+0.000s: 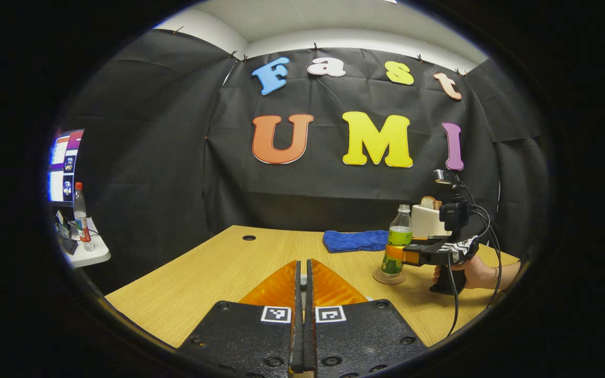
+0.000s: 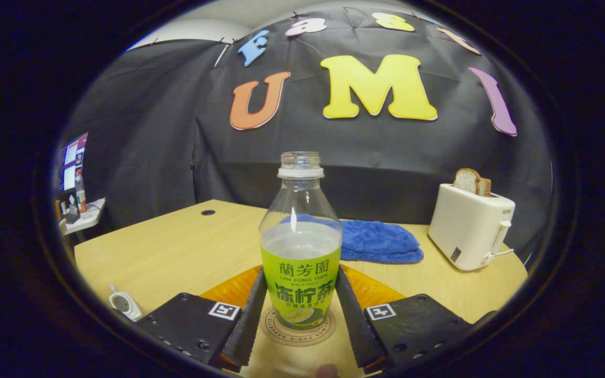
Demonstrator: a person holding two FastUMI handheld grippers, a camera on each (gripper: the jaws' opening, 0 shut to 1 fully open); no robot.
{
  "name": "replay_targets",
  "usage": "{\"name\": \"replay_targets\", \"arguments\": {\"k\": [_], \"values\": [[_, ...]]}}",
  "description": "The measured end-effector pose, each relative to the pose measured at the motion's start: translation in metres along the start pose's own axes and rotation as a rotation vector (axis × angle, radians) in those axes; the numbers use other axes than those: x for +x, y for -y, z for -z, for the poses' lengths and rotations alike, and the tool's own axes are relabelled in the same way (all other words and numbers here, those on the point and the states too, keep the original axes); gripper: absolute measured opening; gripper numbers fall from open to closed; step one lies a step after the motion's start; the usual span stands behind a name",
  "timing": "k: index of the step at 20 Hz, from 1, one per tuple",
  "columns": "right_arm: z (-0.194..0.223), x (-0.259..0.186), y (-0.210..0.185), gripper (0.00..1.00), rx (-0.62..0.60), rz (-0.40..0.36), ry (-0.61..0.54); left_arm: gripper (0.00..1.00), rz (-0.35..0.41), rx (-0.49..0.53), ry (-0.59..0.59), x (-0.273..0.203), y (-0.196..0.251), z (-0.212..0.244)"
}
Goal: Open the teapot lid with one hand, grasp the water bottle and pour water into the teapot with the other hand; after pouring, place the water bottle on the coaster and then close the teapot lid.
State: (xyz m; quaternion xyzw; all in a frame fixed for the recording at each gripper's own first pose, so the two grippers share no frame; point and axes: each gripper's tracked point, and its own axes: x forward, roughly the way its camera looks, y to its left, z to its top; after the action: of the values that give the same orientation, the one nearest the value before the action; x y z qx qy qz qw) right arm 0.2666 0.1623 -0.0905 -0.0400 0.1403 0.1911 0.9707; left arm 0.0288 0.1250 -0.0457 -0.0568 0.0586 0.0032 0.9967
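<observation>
A: Where is the water bottle (image 2: 300,247) now?

B: It stands upright on the coaster (image 2: 297,329), w/o cap, about half full of water. In the left gripper view it is at the right side of the bench (image 1: 197,278), and the towel (image 1: 355,240) lies behind it.

A: And the right gripper (image 2: 300,310)?

B: Its fingers (image 2: 250,315) are on both sides of the bottle, at the label. They look touching or almost touching the sides; I cannot tell if they really press. In the left gripper view a hand (image 1: 473,273) holds this gripper by the handle.

A: The left gripper (image 1: 303,294)?

B: Its fingers are together, only a thin slit between, nothing inside. It hovers over the bench, well apart from the bottle.

A: Other things?

B: A toaster (image 2: 468,228) w/ bread (image 2: 471,181) at the right, near the towel. A small white device (image 2: 124,304) on the bench at the left edge. Far left, a side shelf (image 1: 90,254) w/ another bottle (image 1: 81,215) and a screen (image 1: 63,165).
</observation>
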Motion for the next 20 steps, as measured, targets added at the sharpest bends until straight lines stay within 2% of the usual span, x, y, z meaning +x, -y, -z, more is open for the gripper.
{"name": "replay_targets", "arguments": {"k": [3, 5, 8, 11, 18, 20], "values": [[-0.002, -0.001, -0.001, 0.79, 0.008, 0.001, 0.007, 0.03, 0.000, 0.000, -0.002, -0.001, 0.000, 0.000], [-0.005, -0.005, -0.001, 0.96, 0.008, 0.005, 0.011, 0.03, 0.002, 0.001, -0.001, -0.001, 0.001, 0.000], [-0.012, -0.027, -0.003, 0.98, 0.018, -0.009, 0.033, 0.03, 0.005, 0.003, 0.004, 0.000, 0.000, 0.000], [-0.019, -0.067, 0.006, 0.97, 0.014, 0.004, 0.078, 0.03, 0.015, 0.010, 0.005, 0.000, 0.003, 0.000], [-0.030, -0.174, 0.034, 0.99, 0.009, 0.087, 0.208, 0.03, 0.056, 0.027, -0.001, 0.010, 0.043, 0.009], [-0.029, -0.197, 0.042, 0.95, -0.012, 0.101, 0.232, 0.03, 0.067, 0.031, -0.013, 0.015, 0.054, 0.016]]}}
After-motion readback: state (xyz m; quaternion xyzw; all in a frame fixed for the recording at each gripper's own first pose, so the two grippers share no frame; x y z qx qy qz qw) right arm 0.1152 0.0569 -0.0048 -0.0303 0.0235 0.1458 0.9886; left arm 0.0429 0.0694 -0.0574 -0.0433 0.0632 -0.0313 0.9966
